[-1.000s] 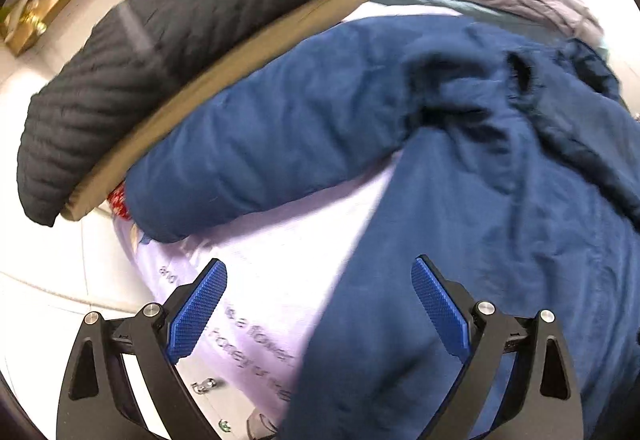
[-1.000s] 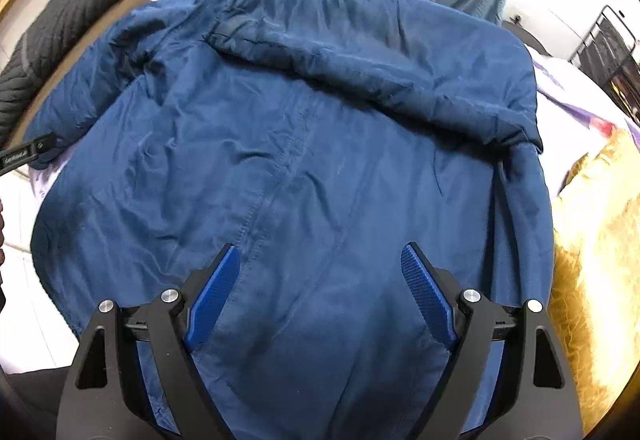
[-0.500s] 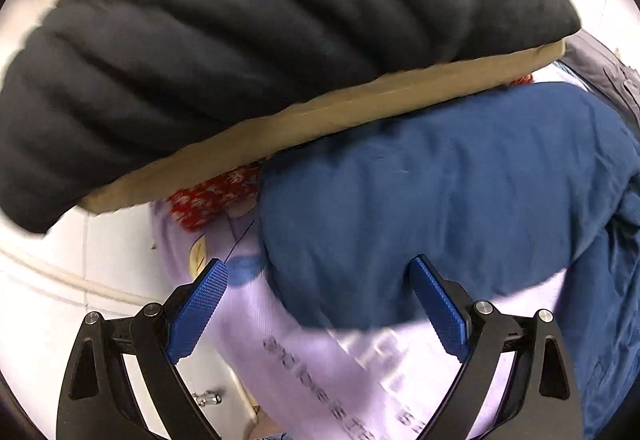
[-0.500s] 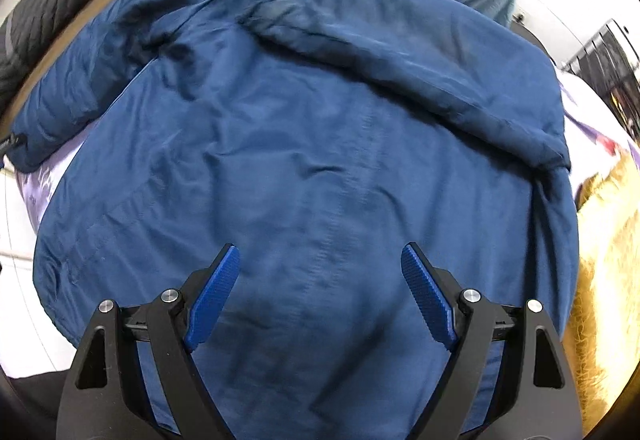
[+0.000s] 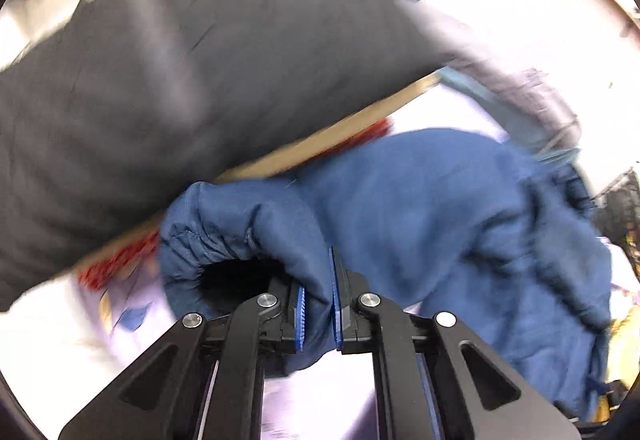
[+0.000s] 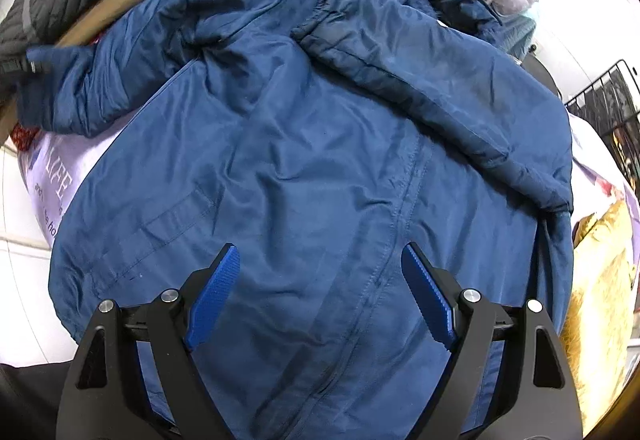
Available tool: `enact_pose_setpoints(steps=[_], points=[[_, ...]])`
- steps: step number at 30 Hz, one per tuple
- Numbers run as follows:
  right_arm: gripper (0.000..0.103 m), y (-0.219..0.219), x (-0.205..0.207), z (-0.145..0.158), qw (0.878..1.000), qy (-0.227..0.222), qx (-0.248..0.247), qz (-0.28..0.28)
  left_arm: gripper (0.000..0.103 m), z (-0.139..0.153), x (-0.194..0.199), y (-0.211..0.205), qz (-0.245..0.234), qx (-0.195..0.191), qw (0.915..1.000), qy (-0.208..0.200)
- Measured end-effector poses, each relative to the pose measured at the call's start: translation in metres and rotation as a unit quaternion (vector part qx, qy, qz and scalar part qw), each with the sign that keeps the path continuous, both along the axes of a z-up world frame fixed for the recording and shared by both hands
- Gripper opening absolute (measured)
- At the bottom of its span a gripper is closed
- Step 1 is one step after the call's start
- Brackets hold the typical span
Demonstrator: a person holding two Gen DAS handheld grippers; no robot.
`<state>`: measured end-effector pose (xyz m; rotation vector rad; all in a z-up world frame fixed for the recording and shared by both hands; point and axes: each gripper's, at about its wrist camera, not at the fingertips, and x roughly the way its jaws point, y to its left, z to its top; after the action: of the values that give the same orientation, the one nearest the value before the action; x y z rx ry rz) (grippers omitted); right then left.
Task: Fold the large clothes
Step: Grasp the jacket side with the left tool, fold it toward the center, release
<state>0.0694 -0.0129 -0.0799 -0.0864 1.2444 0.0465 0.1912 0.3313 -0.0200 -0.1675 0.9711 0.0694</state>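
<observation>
Soft, slippery blue jacket (image 6: 320,160): left gripper (image 5: 318,304) jaws pinch sleeve cuff (image 5: 224,240) at nine o'clock; right gripper (image 6: 320,296) jaws wide, empty.

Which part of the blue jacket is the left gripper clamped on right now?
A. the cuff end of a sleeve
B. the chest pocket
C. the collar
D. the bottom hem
A: in the left wrist view the left gripper has just closed on blue fabric beside the gathered, open cuff of the blue jacket's sleeve, while the right gripper hangs open over the jacket's body.
</observation>
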Motion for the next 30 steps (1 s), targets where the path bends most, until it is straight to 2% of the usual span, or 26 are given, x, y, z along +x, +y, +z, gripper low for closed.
enact_pose_setpoints(steps=[3, 5, 7, 9, 12, 15, 20, 22, 25, 27, 30], points=[[0.082, -0.018, -0.002, 0.002, 1.0, -0.005, -0.006, -0.015, 0.009, 0.025, 0.005, -0.053, -0.053, 0.001, 0.9983, -0.025], [0.082, -0.037, -0.005, 0.008, 0.999, -0.015, 0.001, -0.036, 0.009, 0.035, 0.004, -0.091, -0.089, -0.013, 0.9952, -0.037], [0.082, -0.06, -0.009, 0.012, 0.998, -0.022, 0.008, -0.065, 0.009, 0.041, 0.003, -0.134, -0.135, -0.012, 0.9897, -0.046], [0.082, -0.081, -0.014, 0.014, 0.995, -0.026, 0.012, -0.094, 0.009, 0.045, -0.001, -0.19, -0.19, -0.003, 0.9806, -0.049], [0.082, -0.112, -0.027, 0.013, 0.99, -0.023, 0.023, -0.135, 0.009, 0.036, -0.007, -0.257, -0.251, 0.005, 0.9674, -0.032], [0.082, -0.139, -0.04, 0.008, 0.984, -0.017, 0.033, -0.172, 0.009, 0.022, -0.016, -0.304, -0.295, 0.017, 0.9552, -0.015], [0.082, -0.161, -0.054, -0.003, 0.977, -0.011, 0.053, -0.208, 0.009, -0.013, -0.034, -0.354, -0.345, 0.047, 0.9368, 0.03], [0.082, -0.165, -0.057, -0.008, 0.974, -0.007, 0.064, -0.219, 0.015, -0.024, -0.038, -0.372, -0.364, 0.052, 0.9283, 0.056], [0.082, -0.168, -0.059, -0.016, 0.968, -0.001, 0.085, -0.236, 0.031, -0.039, -0.052, -0.385, -0.396, 0.055, 0.9137, 0.075], [0.082, -0.168, -0.058, -0.021, 0.967, 0.002, 0.09, -0.24, 0.057, -0.042, -0.06, -0.387, -0.41, 0.049, 0.9064, 0.087], [0.082, -0.168, -0.056, -0.024, 0.966, 0.006, 0.093, -0.242, 0.086, -0.038, -0.072, -0.384, -0.427, 0.022, 0.8997, 0.089]])
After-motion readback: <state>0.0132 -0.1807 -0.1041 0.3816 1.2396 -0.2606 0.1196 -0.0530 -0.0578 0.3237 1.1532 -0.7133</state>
